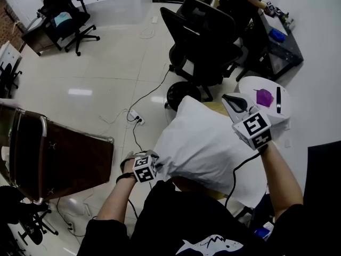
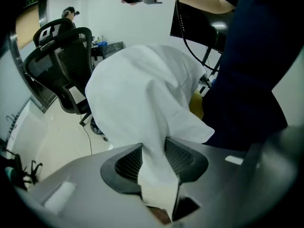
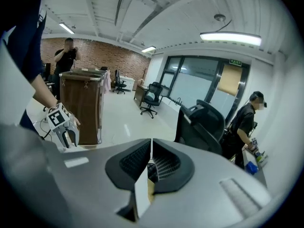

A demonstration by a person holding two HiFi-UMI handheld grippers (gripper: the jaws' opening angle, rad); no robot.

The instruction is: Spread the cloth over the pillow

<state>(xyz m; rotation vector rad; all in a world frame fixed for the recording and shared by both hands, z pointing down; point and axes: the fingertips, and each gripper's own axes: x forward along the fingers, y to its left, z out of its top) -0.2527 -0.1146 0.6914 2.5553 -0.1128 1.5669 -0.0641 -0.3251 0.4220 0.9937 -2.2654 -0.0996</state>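
A white cloth (image 1: pixel 208 143) lies draped in a mound in front of me, and a yellowish bit of the pillow (image 2: pixel 195 104) shows under its edge. My left gripper (image 1: pixel 153 159) is low at the cloth's near left corner. In the left gripper view the cloth (image 2: pixel 142 94) runs down between the pads, and the left gripper (image 2: pixel 154 160) is shut on that bunched corner. My right gripper (image 1: pixel 234 101) hangs above the cloth's far right side, shut with nothing in it. In its own view the right gripper (image 3: pixel 151 158) shows its jaws together, pointing out into the room.
A black office chair (image 1: pixel 202 41) stands just beyond the cloth. A small round white table (image 1: pixel 282 116) with a purple object (image 1: pixel 265 97) is at the right. A brown cabinet (image 1: pixel 58 153) is at the left, with cables and a power strip (image 1: pixel 136 117) on the floor. A person (image 3: pixel 244 127) stands at the back.
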